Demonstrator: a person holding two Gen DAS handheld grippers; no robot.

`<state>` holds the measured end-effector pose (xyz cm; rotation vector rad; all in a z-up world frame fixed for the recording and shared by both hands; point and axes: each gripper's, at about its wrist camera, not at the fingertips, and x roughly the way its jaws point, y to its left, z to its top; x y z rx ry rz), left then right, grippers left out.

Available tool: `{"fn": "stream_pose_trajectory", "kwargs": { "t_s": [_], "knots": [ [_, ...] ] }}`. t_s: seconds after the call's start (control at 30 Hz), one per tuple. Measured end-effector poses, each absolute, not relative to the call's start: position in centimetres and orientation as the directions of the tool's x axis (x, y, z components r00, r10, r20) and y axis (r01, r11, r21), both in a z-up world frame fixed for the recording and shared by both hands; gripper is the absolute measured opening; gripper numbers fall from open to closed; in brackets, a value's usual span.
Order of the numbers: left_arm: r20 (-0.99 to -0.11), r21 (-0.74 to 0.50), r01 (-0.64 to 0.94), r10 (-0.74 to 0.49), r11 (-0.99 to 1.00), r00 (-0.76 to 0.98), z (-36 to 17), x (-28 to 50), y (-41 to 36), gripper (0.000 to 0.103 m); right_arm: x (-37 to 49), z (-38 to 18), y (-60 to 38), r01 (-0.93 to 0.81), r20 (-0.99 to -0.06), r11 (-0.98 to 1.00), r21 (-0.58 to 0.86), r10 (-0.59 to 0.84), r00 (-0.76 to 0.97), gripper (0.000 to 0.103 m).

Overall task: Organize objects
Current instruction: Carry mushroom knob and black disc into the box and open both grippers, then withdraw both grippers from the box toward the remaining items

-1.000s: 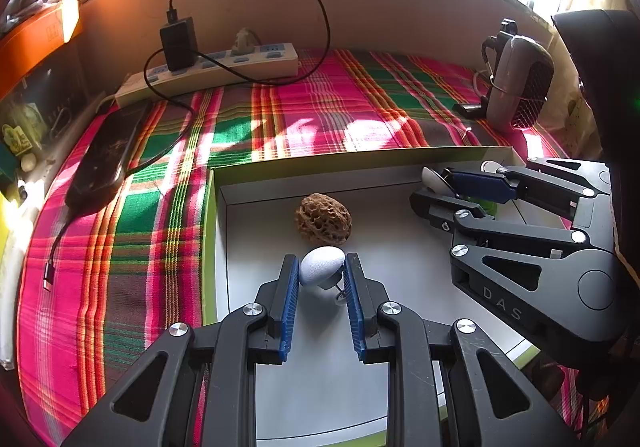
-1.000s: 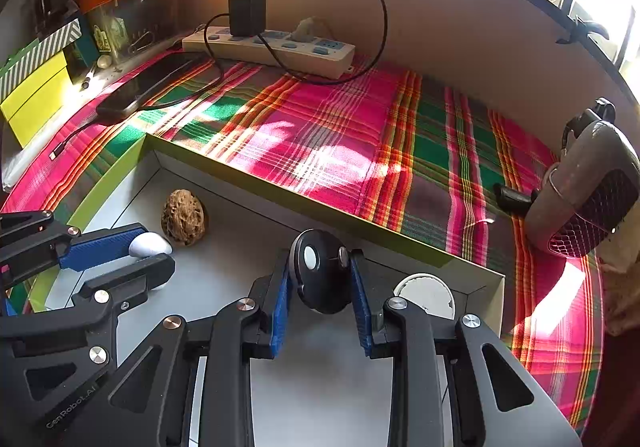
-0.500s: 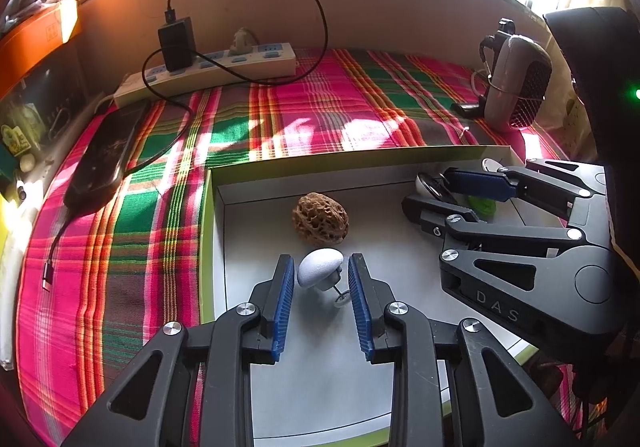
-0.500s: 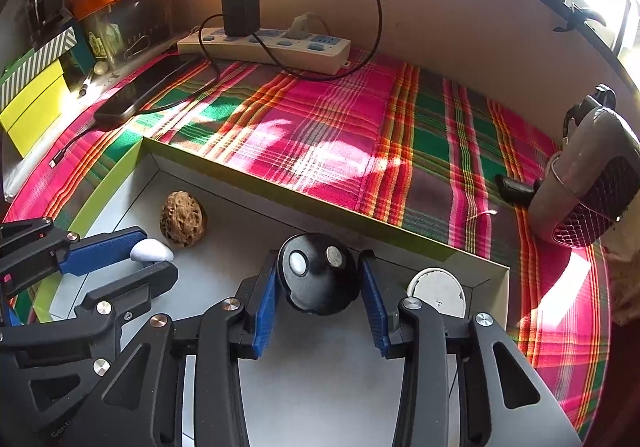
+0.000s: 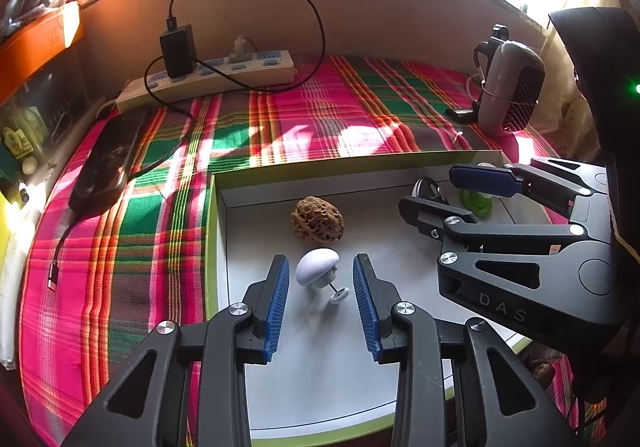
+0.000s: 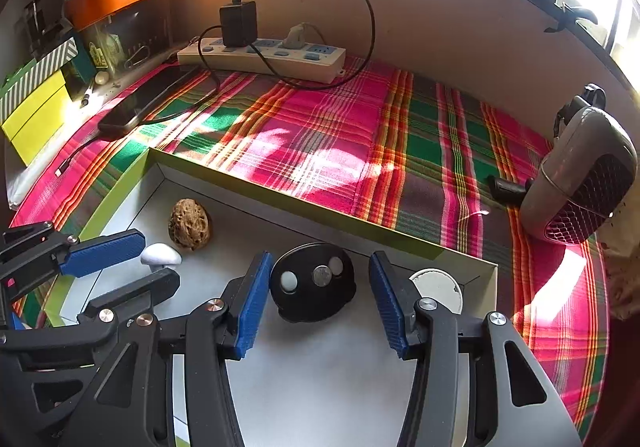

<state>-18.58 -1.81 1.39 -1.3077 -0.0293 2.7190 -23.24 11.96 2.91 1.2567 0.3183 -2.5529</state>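
The green-rimmed tray (image 6: 120, 199) is lying on the plaid cloth (image 6: 340, 135). Inside it, the right gripper (image 6: 320, 287) is standing spread around the black round device (image 6: 314, 287), touching nothing. Left of it, the left gripper (image 5: 320, 287) is standing spread around the white mushroom piece (image 5: 317, 267), just before the walnut (image 5: 317, 215).

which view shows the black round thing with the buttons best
Right wrist: the black round device lies whole between the open right gripper, its top facing the camera. Left wrist shows only its edge behind that gripper's finger.
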Motion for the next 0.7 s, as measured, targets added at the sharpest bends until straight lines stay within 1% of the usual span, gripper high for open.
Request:
{"fn": "stream_pose_trajectory", "kwargs": {
  "t_s": [0.2,0.6,0.7],
  "knots": [
    [-0.762,-0.064,-0.113,0.122,-0.992,-0.636,2.2,-17.7,-1.7,0.032,-22.3,3.8,12.1,0.328,-0.782,-0.941,-0.077,-0.147,-0.606,0.052],
    [-0.727,-0.057,-0.125,0.127,-0.991,-0.675,3.8,-14.7,-1.5,0.032,-18.9,5.6,13.5,0.282,-0.741,-0.959,-0.034,-0.165,-0.651,0.052],
    [-0.719,-0.073,-0.131,0.143,-0.989,-0.681,4.2,-13.7,-1.6,0.032,-17.6,6.0,14.1,0.265,-0.731,-0.964,-0.015,-0.17,-0.661,0.052]
  ]
}}
